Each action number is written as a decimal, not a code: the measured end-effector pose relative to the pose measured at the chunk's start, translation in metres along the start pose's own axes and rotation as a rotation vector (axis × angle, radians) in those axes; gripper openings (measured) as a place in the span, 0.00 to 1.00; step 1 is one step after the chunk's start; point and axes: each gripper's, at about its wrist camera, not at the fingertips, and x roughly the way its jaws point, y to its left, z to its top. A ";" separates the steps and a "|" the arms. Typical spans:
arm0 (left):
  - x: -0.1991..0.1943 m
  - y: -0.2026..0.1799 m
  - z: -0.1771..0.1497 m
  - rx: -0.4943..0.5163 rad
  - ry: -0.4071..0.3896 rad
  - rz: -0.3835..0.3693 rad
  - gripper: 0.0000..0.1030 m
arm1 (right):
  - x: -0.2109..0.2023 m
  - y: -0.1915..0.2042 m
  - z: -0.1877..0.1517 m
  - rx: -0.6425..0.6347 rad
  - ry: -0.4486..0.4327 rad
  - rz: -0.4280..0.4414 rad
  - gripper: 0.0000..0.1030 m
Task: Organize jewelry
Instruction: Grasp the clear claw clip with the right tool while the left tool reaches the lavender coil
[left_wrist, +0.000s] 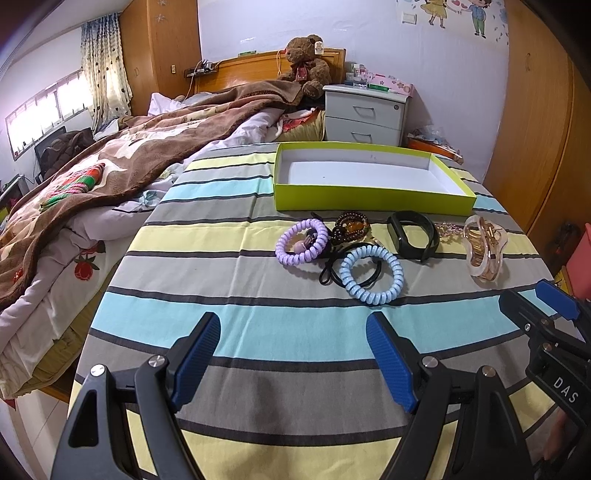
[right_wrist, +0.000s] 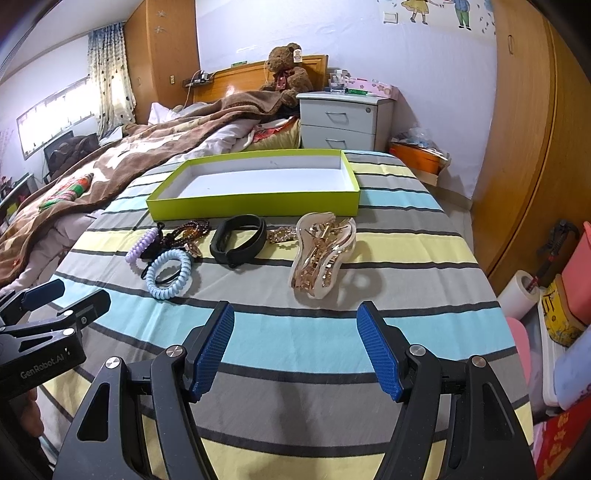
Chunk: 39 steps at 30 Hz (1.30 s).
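Setting: a home bedroom. Evidence: wooden headboard (left_wrist: 258, 70) with a brown teddy bear (left_wrist: 306, 62) propped on it; bed heaped with a brown blanket (left_wrist: 122, 155) and white quilt; white two-drawer nightstand (left_wrist: 365, 110); tall wooden wardrobes (right_wrist: 532, 122); patterned curtain (left_wrist: 105, 70) beside a bright window; cartoon children stickers (left_wrist: 458, 13) on the pale wall; striped sheet (left_wrist: 229, 288) covering the near surface.

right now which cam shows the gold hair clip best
The right wrist view: the translucent gold hair claw clip lies large and unobstructed just ahead of the open right claw. The left wrist view shows it smaller, off toward the right edge.
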 end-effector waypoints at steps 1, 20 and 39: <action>0.001 0.001 0.001 -0.002 0.001 0.000 0.80 | 0.002 -0.002 0.001 0.003 0.001 -0.003 0.67; 0.036 0.038 0.025 -0.091 0.084 -0.097 0.76 | 0.046 -0.022 0.034 0.099 0.070 0.025 0.67; 0.060 0.052 0.049 -0.137 0.113 -0.233 0.73 | 0.073 -0.025 0.047 0.119 0.107 -0.028 0.33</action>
